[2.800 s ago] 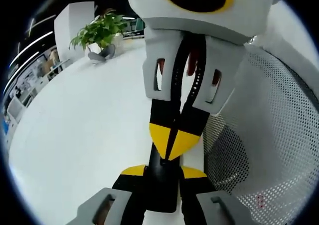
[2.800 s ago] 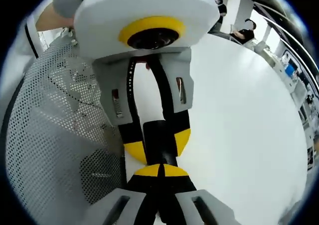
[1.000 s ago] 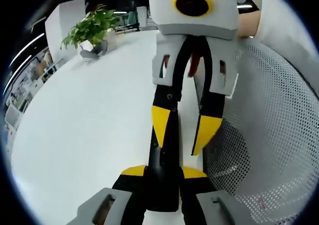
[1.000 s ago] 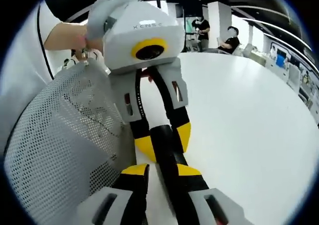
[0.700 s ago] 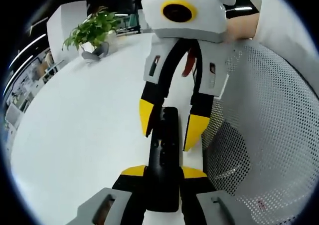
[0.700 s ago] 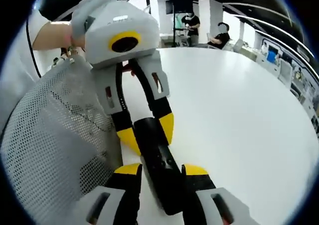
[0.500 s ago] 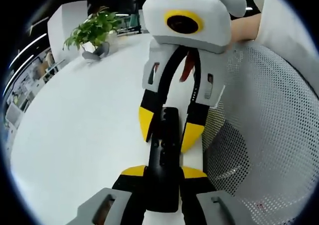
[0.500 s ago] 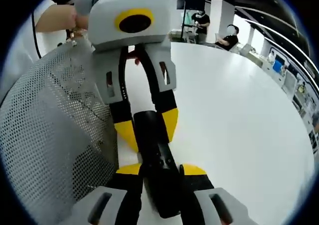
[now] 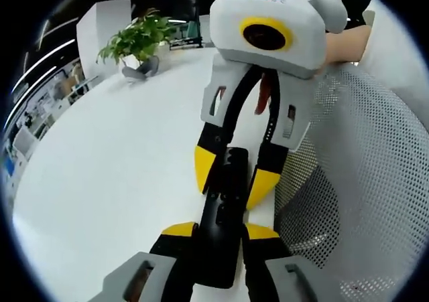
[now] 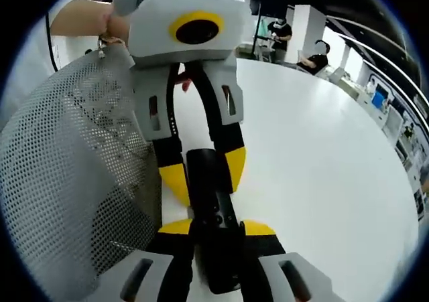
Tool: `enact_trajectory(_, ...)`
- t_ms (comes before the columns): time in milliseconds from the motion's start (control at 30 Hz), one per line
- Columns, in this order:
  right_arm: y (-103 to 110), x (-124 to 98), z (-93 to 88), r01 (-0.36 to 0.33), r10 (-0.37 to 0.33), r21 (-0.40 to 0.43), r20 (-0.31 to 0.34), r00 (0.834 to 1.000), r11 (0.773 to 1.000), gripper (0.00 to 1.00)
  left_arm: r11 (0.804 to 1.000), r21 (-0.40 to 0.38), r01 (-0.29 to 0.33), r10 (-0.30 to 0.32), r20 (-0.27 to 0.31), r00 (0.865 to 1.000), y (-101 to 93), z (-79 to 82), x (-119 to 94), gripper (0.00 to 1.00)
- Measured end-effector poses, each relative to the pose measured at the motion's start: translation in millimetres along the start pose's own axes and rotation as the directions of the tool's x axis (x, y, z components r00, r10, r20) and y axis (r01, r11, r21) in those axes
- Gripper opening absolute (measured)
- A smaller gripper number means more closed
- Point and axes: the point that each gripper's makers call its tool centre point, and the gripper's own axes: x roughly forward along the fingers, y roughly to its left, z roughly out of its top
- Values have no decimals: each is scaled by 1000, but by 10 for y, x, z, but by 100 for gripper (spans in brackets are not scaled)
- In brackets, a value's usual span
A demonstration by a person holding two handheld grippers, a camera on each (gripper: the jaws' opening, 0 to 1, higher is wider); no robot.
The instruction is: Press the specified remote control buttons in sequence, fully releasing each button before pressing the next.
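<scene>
Left to right: potted plant (image 9: 137,42) far back on the white table (image 9: 100,168); the black remote (image 9: 223,218) is clamped in the left gripper (image 9: 221,230), its far end straddled by the right gripper (image 9: 233,185), jaws open. Risk — a yellow tip sliding off and hitting a neighbouring button; housing lettering is too blurred to read.

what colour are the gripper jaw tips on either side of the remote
Yellow on black jaws, flanking the black remote control. The left gripper view shows the right gripper's tips best.
</scene>
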Motion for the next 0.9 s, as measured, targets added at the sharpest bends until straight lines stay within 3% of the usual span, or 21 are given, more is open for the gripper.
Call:
enact_trajectory(67, 4, -2, 2, 2, -2, -1, 2, 1000, 1000, 23, 1000, -12, -13, 13, 8, 1000, 2, 15, 6, 26)
enact_trajectory(200, -2, -6, 0, 0, 0, 11, 9, 1000, 1000, 23, 993, -112, -27, 28, 5, 1000, 10, 13, -14, 27)
enact_trajectory(300, -8, -7, -4, -1, 0, 22, 15, 1000, 1000, 23, 990, -122, -72, 72, -12, 997, 70, -16, -76, 33)
enact_trajectory(400, -17, -3, -5, -6, 3, 87, 38, 999, 996, 23, 965, -246, -88, 110, 77, 991, 84, 130, -228, 46)
enact_trajectory(500, -30, -1, 4, -2, -1, 75, 37, 999, 997, 22, 957, -261, -128, 161, 107, 981, 128, 179, -358, 53)
enact_trajectory(600, -27, 2, 7, 3, -6, 69, 34, 999, 998, 22, 940, -269, -212, 257, 143, 956, 193, 232, -535, 60)
enact_trajectory(667, -33, 4, 6, 3, -5, 66, 34, 999, 998, 22, 914, -299, -272, 335, 183, 924, 271, 273, -661, 67)
enact_trajectory(700, -35, 4, 7, 4, -6, 67, 34, 999, 998, 22, 885, -351, -304, 385, 188, 903, 318, 269, -745, 68)
enact_trajectory(767, -37, 4, 7, 4, -7, 68, 35, 999, 998, 22, 857, -385, -341, 442, 211, 872, 377, 283, -857, 70)
enact_trajectory(800, -40, 5, 7, 5, -7, 69, 36, 999, 998, 23, 840, -398, -370, 480, 226, 848, 411, 283, -942, 71)
enact_trajectory(867, -50, 10, 9, 9, -12, 72, 38, 999, 997, 22, 808, -430, -403, 531, 235, 814, 450, 265, -1051, 77)
enact_trajectory(900, -54, 10, 9, 11, -14, 71, 39, 999, 997, 23, 787, -447, -425, 567, 253, 784, 480, 271, -1127, 80)
